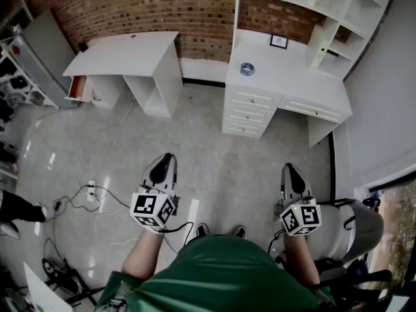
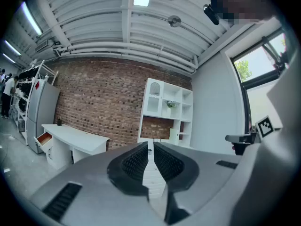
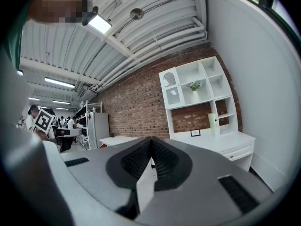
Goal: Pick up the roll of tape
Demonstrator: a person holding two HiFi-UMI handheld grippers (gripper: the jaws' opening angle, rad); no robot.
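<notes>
A roll of tape (image 1: pixel 247 69) lies flat on the white desk (image 1: pixel 286 77) with drawers at the far wall, a good way ahead of both grippers. My left gripper (image 1: pixel 166 160) is held level over the floor, its jaws shut with nothing between them. My right gripper (image 1: pixel 288 171) is level too, shut and empty, nearer the desk's side. In the left gripper view the shut jaws (image 2: pixel 151 150) point at the white shelf unit (image 2: pixel 167 112). The right gripper view shows shut jaws (image 3: pixel 151 147) pointing at the same desk (image 3: pixel 225 142).
A second white desk (image 1: pixel 127 54) with an open red-lined drawer (image 1: pixel 77 88) stands at the left against the brick wall (image 1: pixel 143 5). Cables and a power strip (image 1: pixel 91 188) lie on the floor at the left. A small framed picture (image 1: pixel 279 41) stands on the shelved desk.
</notes>
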